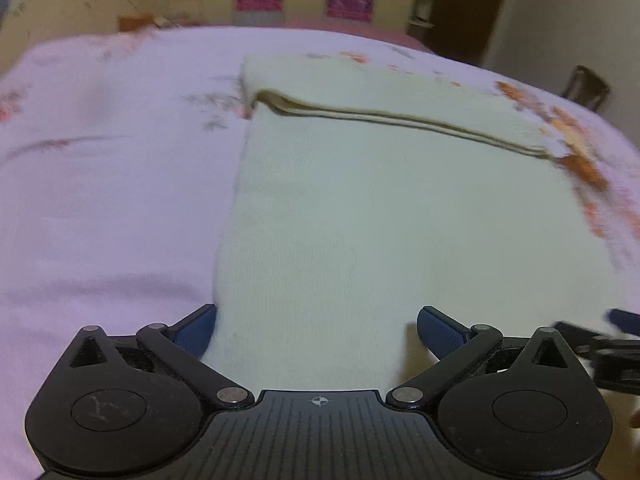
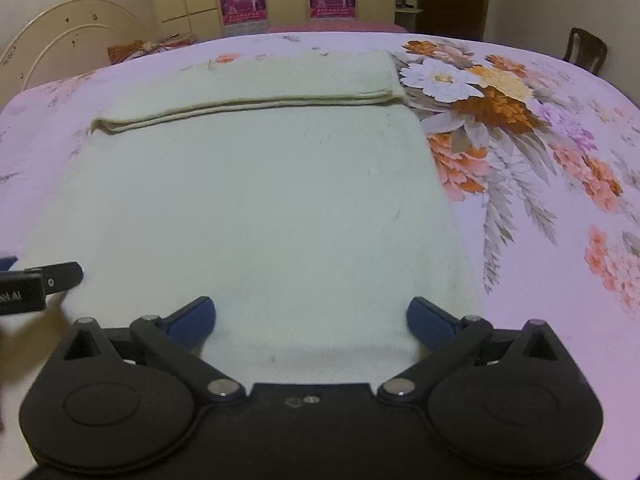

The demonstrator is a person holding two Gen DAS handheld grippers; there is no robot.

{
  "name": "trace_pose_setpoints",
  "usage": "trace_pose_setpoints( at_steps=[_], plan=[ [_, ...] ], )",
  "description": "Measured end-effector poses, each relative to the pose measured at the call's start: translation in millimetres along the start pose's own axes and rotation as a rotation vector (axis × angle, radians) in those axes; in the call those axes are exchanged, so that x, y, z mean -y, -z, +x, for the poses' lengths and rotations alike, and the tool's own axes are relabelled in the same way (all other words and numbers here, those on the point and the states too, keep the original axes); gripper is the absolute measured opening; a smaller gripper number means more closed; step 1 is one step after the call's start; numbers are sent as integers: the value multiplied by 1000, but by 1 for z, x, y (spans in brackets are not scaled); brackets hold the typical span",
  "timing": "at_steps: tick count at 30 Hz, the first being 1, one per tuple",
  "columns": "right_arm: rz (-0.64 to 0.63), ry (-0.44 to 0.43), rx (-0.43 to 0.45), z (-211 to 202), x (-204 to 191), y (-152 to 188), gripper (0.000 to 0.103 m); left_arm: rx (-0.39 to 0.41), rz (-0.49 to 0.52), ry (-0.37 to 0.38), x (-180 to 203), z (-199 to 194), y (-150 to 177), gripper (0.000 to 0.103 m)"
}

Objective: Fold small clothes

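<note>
On the bed [image 2: 560, 240], mid-sheet and toward its near edge, lies the cloth [image 2: 248, 208], pale cream, spread flat. Its far strip is already turned back on itself: layered hems show as a thin stacked line running across, w/ a folded band beyond it. The rest is one smooth panel, faint specks, no big wrinkles. Looks soft and thin; prob. drapes easily and will slip if pinched shallow.

Left tool [image 1: 316, 328]: fingers spread wide, nothing held. Sits over the cloth's near-left part; the left pad [image 1: 196, 330] is right at the cloth's left edge, the right pad over fabric. Can't tell if the pads touch the cloth. That view is motion-blurred.

Right tool [image 2: 310, 320]: also wide apart, empty. Over the near-right part of the cloth, right pad [image 2: 428, 322] close to the cloth's right edge. Each tool shows at the side of the other's view, so they're side by side along the near edge.

Step, as I read it: one fold done at the far end; both tools lining up on the near edge for the next fold. Next move prob. needs each tool to drop to the near hem, close on it near its own corner, then lift and carry the edge away toward the folded band, both at the same pace so the edge stays straight. Risk: grabbing the sheet along w/ the cloth, or uneven pull skewing the fold.

Floral print covers the bed's right side; a chair [image 2: 586, 50] stands past the far-right corner.
</note>
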State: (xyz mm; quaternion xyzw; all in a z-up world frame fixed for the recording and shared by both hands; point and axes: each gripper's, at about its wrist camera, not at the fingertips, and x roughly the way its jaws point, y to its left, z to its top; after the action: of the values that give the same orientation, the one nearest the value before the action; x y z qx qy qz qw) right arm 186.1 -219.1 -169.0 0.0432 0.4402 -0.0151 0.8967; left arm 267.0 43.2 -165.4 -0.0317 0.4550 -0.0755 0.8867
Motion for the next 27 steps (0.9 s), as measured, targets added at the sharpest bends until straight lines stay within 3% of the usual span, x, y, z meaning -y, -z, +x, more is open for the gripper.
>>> trace_pose_setpoints(
  at_steps=[2,3,5,6,8,9,10,12,14,20,27],
  plan=[
    [-31,5,-29,-4,-5,-1,102,14,-44,85,-7,-11,4,103],
    [-37,16,-33,-10,-8,-1,101,10,-65,74,-7,-16,6,103],
    [-4,35,49,-30,-16,6,101,-22,-42,46,0,-22,12,103],
    [9,8,104,-42,-19,12,102,-30,-20,44,4,-23,16,103],
    [-11,-44,95,-52,-29,18,100,-22,31,41,15,-27,27,103],
    [-31,-64,75,-54,-35,22,88,5,64,49,20,-30,35,103],
    [-51,-73,56,-54,-40,27,70,36,97,49,24,-34,42,103],
    [-77,-56,9,-49,-47,38,55,29,130,27,31,-35,52,103],
    [-73,-44,5,-49,-48,45,55,-20,125,8,32,-28,57,103],
    [-88,10,1,-52,-38,49,51,-17,135,-21,31,-34,59,103],
    [-60,79,1,-58,-13,57,61,-5,130,-49,17,-42,64,103]
  ],
)
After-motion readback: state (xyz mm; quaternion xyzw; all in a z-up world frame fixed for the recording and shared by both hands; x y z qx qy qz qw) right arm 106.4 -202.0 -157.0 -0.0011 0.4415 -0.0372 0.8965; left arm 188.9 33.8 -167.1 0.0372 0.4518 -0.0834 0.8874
